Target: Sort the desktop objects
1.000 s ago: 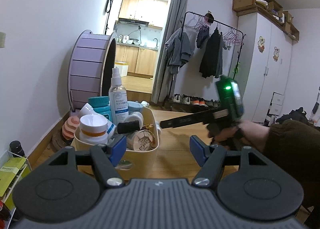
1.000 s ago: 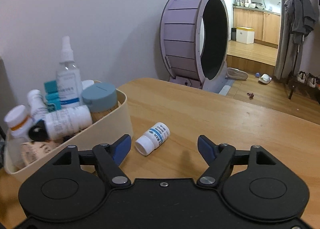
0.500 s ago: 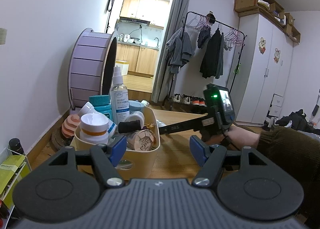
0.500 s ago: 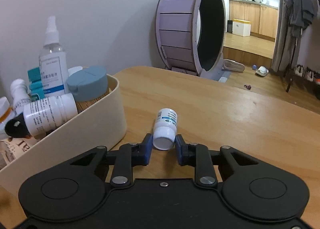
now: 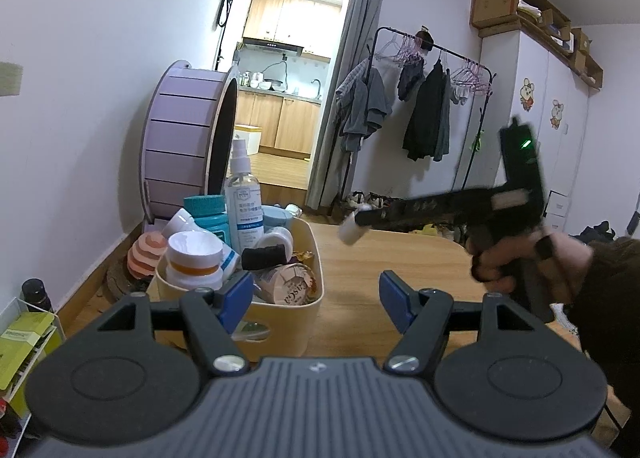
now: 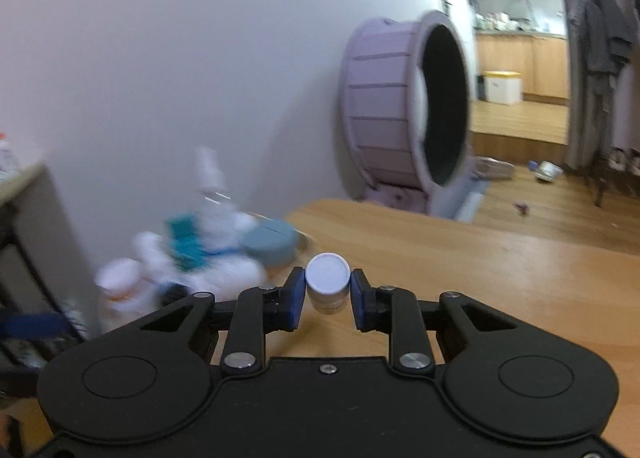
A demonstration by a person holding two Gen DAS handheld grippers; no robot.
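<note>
My right gripper (image 6: 326,292) is shut on a small white pill bottle (image 6: 327,282), its white cap facing the camera, held above the wooden table (image 6: 460,258). In the left wrist view that same right gripper (image 5: 360,219) hangs in the air over the table with the pill bottle (image 5: 352,230) at its tip, just right of the cream bin (image 5: 296,322). The bin is packed with bottles and jars, among them a spray bottle (image 5: 242,201). My left gripper (image 5: 316,296) stands open near the bin's front, holding nothing.
A purple exercise wheel (image 5: 188,141) stands on the floor beyond the table's far left. A clothes rack (image 5: 416,113) and white wardrobe (image 5: 548,129) line the far wall. A person's hand and dark sleeve (image 5: 600,282) hold the right gripper. A shelf (image 5: 24,338) sits low left.
My right gripper closed on the pill bottle lying on the table, then lifted it and swung left toward the bin. The left gripper has stayed open and nearly still.
</note>
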